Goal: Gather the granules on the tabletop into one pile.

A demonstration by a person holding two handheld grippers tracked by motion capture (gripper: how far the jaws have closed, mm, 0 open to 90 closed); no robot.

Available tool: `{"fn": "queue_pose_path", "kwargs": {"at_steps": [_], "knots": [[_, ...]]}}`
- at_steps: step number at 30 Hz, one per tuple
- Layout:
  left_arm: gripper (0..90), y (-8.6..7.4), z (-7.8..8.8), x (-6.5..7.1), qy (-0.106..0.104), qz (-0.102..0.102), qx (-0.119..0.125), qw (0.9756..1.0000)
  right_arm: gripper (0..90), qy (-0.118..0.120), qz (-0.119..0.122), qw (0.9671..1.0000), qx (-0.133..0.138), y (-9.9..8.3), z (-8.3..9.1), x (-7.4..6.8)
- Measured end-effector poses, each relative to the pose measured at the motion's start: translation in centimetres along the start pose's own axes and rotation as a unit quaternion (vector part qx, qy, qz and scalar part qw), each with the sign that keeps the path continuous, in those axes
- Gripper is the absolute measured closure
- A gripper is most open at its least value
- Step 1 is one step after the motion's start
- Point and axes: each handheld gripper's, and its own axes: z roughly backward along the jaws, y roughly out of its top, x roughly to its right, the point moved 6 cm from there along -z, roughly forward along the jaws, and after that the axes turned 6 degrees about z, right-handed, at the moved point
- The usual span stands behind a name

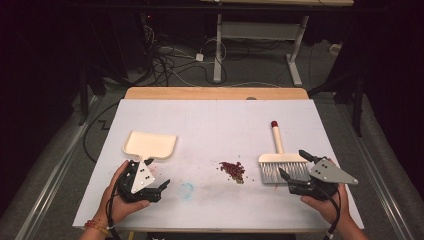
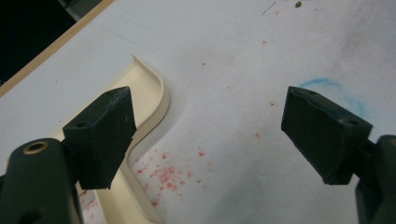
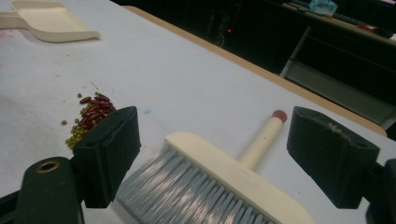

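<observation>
Setting: laboratory or recording studio, dimly lit. Evidence: white sheet-covered counter [image 1: 215, 125] with wooden edge, standing alone on grey carpeted floor [image 1: 60, 150]; loose black and white cables [image 1: 170, 62] tangled on the floor behind; white metal-framed adjustable desk [image 1: 260, 30] beyond; dark surroundings with equipment stands [image 1: 87, 85]; no domestic furnishing

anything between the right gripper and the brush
Nothing visible. The right gripper has its jaws open right at the brush, whose bristles and head lie between them, not yet clamped. The bean pile sits off to the side.
</observation>
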Motion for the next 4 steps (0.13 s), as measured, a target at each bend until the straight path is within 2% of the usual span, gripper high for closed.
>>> {"fn": "queue_pose_path", "kwargs": {"at_steps": [4], "knots": [[16.9, 0.07, -0.22, 0.06, 0.0, 0.002, -0.001, 1.0, 18.2, -0.003, 0.003, 1.0, 0.0, 0.0, 0.02, 0.12]]}}
